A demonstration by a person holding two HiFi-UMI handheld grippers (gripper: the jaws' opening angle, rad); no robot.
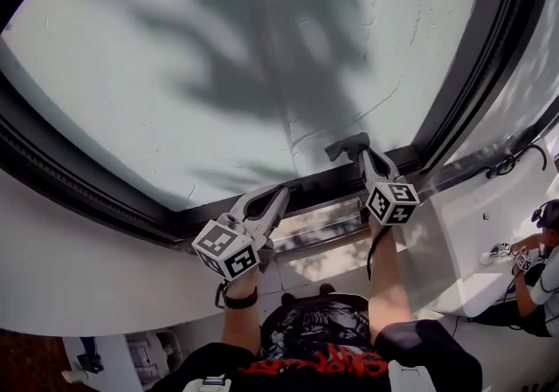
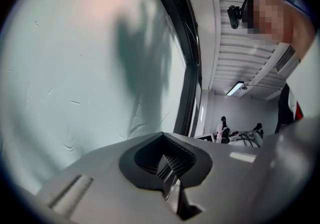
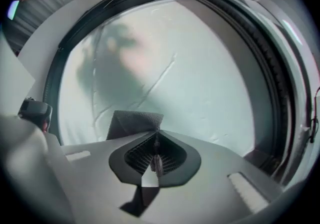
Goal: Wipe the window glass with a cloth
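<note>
Wiping step: right tongs [image 1: 360,154] clamped on grey cloth [image 1: 345,147], against lower window glass [image 1: 175,76]. Left tongs [image 1: 281,194] closed, empty. Next, likely: sweep across glass, keeping contact.

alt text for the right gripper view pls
The right gripper, shut on a grey cloth, points at pale window glass marked by faint streaks and a dark shadow. A black frame rims the glass.
</note>
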